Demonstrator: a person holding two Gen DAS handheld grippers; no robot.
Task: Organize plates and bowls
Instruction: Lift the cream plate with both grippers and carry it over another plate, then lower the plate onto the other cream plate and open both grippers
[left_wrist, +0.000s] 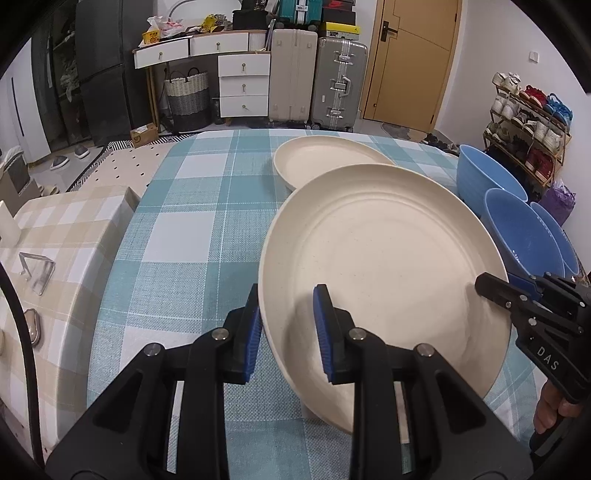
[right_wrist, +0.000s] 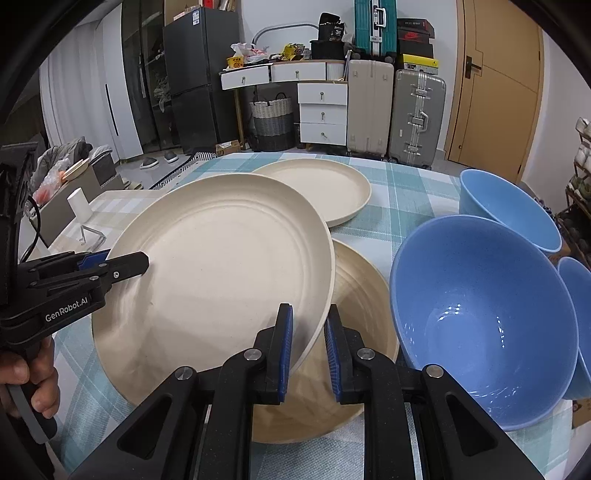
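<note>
A large cream plate (left_wrist: 384, 254) (right_wrist: 221, 266) is held tilted above the checked tablecloth. My left gripper (left_wrist: 288, 317) straddles its left rim, fingers not fully pressed; it also shows in the right wrist view (right_wrist: 122, 266). My right gripper (right_wrist: 308, 343) straddles its right rim, jaws a little apart; it also shows in the left wrist view (left_wrist: 495, 291). A second cream plate (right_wrist: 362, 306) lies under it. A third cream plate (left_wrist: 325, 158) (right_wrist: 325, 188) lies farther back. Three blue bowls (right_wrist: 480, 314) (right_wrist: 506, 206) (right_wrist: 580, 295) stand at the right.
The table (left_wrist: 192, 221) has a teal checked cloth. A beige checked surface (left_wrist: 62, 236) with a clear stand adjoins on the left. Suitcases, white drawers and a door are behind. A shoe rack (left_wrist: 528, 122) stands to the right.
</note>
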